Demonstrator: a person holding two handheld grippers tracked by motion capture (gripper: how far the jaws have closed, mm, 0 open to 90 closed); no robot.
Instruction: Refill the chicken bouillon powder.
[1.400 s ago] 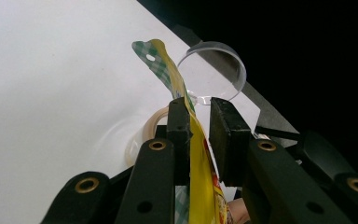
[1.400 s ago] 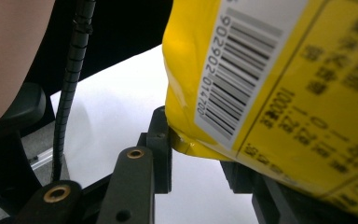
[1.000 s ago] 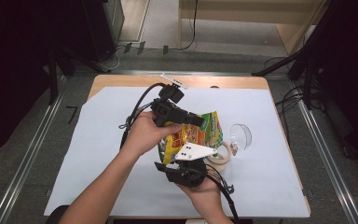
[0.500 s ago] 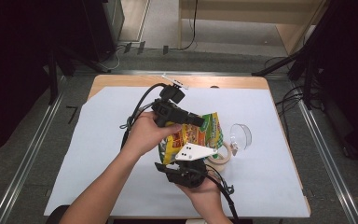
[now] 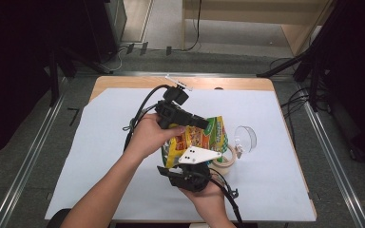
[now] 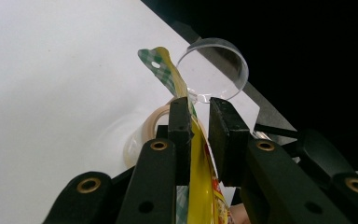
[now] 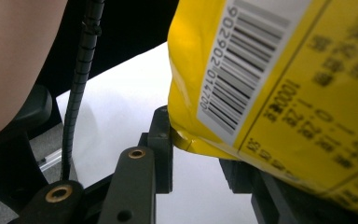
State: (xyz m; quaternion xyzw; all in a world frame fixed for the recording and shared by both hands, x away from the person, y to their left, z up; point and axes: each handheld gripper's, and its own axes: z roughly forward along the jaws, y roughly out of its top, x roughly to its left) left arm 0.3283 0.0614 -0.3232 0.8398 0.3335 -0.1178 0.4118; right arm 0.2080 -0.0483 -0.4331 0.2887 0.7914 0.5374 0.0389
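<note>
A yellow and green snack bag (image 5: 204, 137) stands lifted over the middle of the white sheet. My left gripper (image 5: 204, 124) reaches in from the left. In the left gripper view it (image 6: 199, 105) is closed round the bag's (image 6: 200, 186) thin top seal, with a sliver of gap at the tips. My right gripper (image 5: 173, 166) sits below, nearer the person, under a grey plate (image 5: 197, 156). In the right gripper view it (image 7: 196, 144) pinches the lower corner of the bag (image 7: 270, 70) near the barcode; one jaw is hidden under the bag.
A roll of beige tape (image 5: 227, 160) lies flat just right of the bag, also the tape ring (image 6: 142, 135) behind the jaws. A clear round lid-like piece (image 5: 245, 137) stands beyond it. The white sheet (image 5: 100, 156) covers most of the wooden table (image 5: 123, 83).
</note>
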